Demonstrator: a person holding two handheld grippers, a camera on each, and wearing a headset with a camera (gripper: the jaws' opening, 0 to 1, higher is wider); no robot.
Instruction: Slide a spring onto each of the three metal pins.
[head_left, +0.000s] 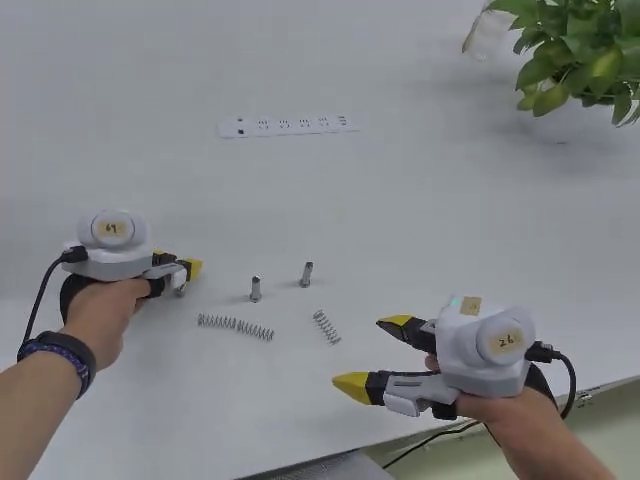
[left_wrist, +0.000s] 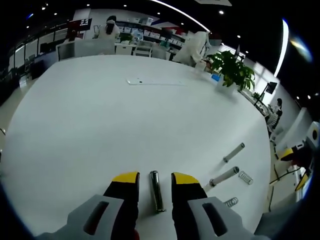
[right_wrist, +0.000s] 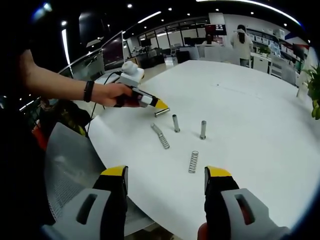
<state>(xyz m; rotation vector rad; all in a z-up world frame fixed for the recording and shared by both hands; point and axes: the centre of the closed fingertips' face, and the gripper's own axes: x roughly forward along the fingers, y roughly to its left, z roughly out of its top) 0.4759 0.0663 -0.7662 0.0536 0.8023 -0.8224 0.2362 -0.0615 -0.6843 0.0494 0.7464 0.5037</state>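
Note:
Two metal pins (head_left: 255, 289) (head_left: 306, 274) stand upright on the white table (head_left: 420, 220). In front of them lie a long spring (head_left: 235, 326) and a short spring (head_left: 326, 326). My left gripper (left_wrist: 155, 178) is low over the table at the left, jaws narrowly open. A third pin (left_wrist: 156, 190) lies between them with a gap on each side. In the right gripper view that pin (right_wrist: 161, 112) lies just under the left gripper's yellow tip. My right gripper (right_wrist: 166, 172) hovers wide open and holds nothing, near the front edge, just short of the short spring (right_wrist: 193, 161).
A white power strip (head_left: 288, 125) lies further back on the table. A potted plant (head_left: 575, 50) stands at the far right corner. The table's front edge (head_left: 300, 462) runs close under my right gripper (head_left: 380, 355), and cables trail from both grippers.

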